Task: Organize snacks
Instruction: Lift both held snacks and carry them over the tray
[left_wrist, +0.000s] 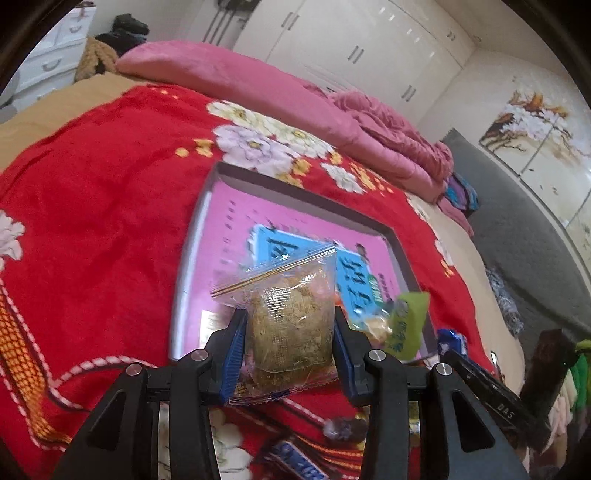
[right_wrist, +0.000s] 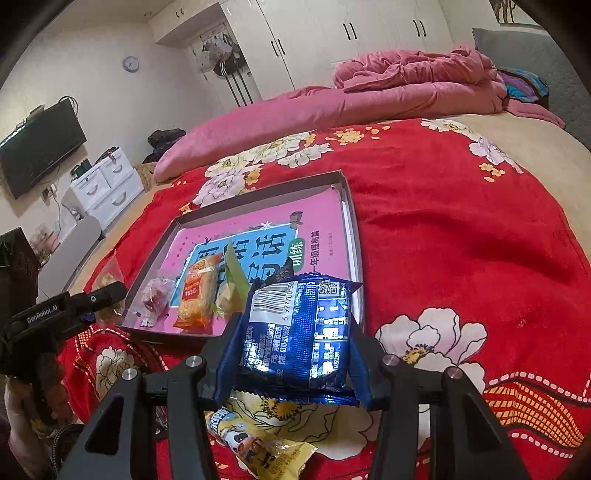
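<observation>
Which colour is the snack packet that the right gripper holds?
Shiny dark blue packet, with a white barcode; right wrist view shows it best.

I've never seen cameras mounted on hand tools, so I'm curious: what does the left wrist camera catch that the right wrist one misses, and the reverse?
Only the left wrist view shows the clear-wrapped brown snack packet clamped in the left gripper.

Only the right wrist view shows the shiny blue foil packet held by the right gripper, an orange packet in the tray, and a yellow packet on the blanket.

Both show the shallow grey tray with its pink lining on the red floral blanket.

clear snack packet (left_wrist: 291, 317), blue snack packet (right_wrist: 295, 332), both gripped upright above tray (right_wrist: 354, 236)
</observation>
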